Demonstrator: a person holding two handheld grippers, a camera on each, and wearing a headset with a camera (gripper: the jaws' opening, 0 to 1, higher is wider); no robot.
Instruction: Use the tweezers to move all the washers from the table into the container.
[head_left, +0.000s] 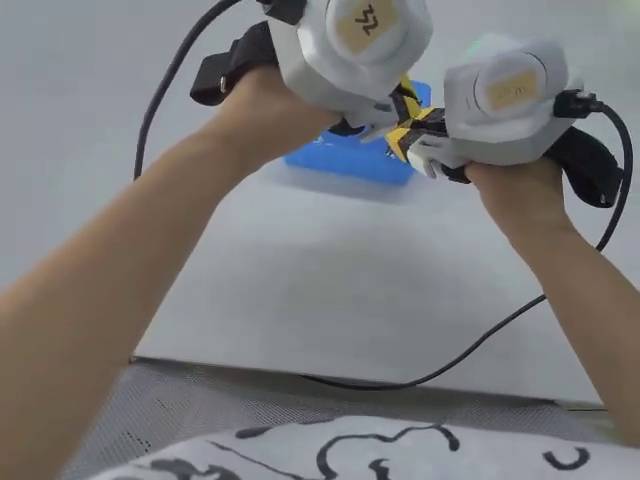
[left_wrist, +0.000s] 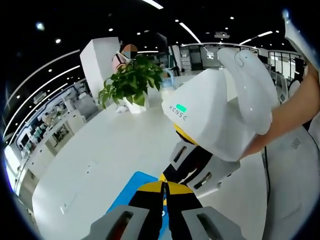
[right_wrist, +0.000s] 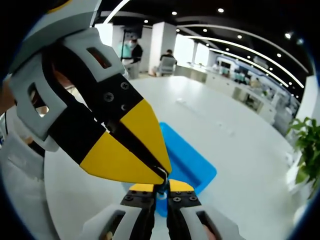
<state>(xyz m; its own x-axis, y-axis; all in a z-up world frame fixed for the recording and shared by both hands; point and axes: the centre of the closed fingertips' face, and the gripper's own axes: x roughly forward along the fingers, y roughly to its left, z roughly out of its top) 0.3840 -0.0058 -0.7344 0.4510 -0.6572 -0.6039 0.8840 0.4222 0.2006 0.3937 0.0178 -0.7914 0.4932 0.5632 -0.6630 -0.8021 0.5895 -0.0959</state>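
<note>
Head view: left gripper (head_left: 403, 100) and right gripper (head_left: 402, 140) are held up with tips nearly touching, nose to nose, over the blue container (head_left: 345, 160). The container sits on the white table (head_left: 330, 290), below and just beyond the tips, long axis running left-right across the view. Both hands look about equally near it. A black cable (head_left: 470, 350) trails over the near table edge. Left gripper view: own jaws are closed down narrow, yellow tips together. The right gripper's white body comes in from the right and the container (left_wrist: 131, 192) is directly under the tips. Right gripper view: own jaws are also narrow, with a thin slit between the yellow tips. Something small and dark sits in the slit, too small to call it tweezers. The left gripper's jaws (right_wrist: 159, 172) come in from the left, pressed together, with the point landing right at this gripper's tips. The container (right_wrist: 195, 165) lies beyond, slanting away. My read: a tip-to-tip handover or regrip above the container. I can't make out washers at this size. Surface is plain matte white. The room is an open office with white columns, strip lights and a potted plant (left_wrist: 132, 80).
</note>
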